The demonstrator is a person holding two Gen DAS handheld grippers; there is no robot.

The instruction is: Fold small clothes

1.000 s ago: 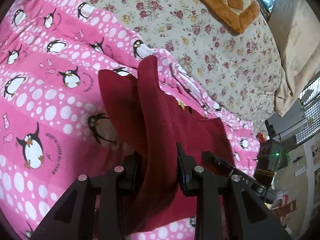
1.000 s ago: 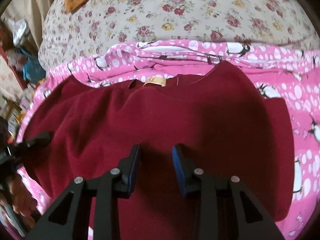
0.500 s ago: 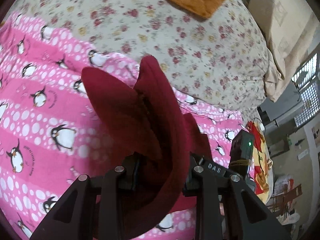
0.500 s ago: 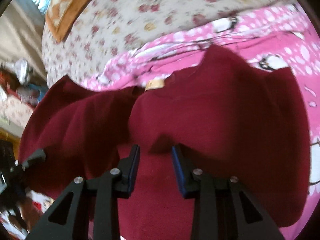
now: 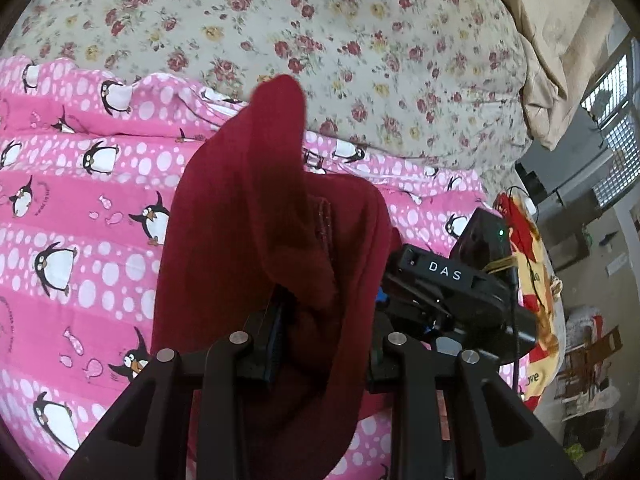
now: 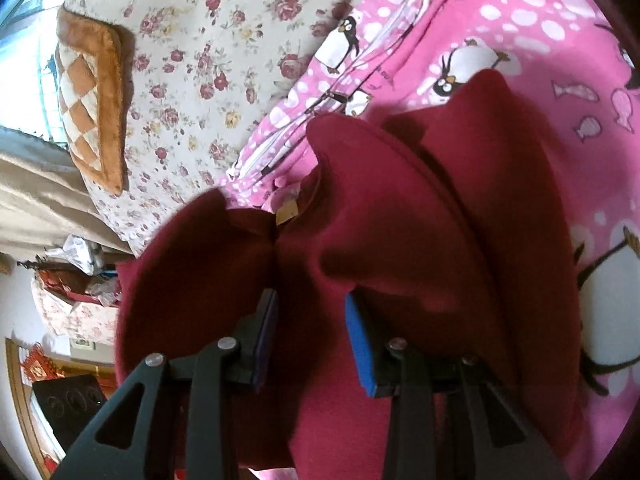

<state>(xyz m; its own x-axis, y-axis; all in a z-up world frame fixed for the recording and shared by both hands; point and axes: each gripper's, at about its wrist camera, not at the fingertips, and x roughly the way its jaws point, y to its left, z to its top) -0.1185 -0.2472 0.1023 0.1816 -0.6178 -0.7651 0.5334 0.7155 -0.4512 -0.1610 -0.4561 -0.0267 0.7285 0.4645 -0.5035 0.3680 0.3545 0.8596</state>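
Note:
A dark red small shirt (image 5: 256, 232) is lifted off the pink penguin blanket (image 5: 80, 208) and bunched in folds. My left gripper (image 5: 324, 340) is shut on a thick fold of it; the cloth covers the fingertips. My right gripper (image 6: 310, 332) is shut on the shirt (image 6: 400, 216) below the neckline, with a tan label (image 6: 289, 211) showing above the blue pads (image 6: 360, 344). The right gripper's black body (image 5: 448, 292) shows close beside the left one.
A floral bedspread (image 5: 360, 32) lies beyond the blanket (image 6: 520, 32). An orange checked cushion (image 6: 92, 96) sits at the far side. The bed edge and room clutter (image 5: 580, 360) are at the right in the left wrist view, at the left (image 6: 72, 280) in the right wrist view.
Both grippers have raised the shirt off the blanket and come closer together. The cloth went from lying spread flat to hanging bunched between them.

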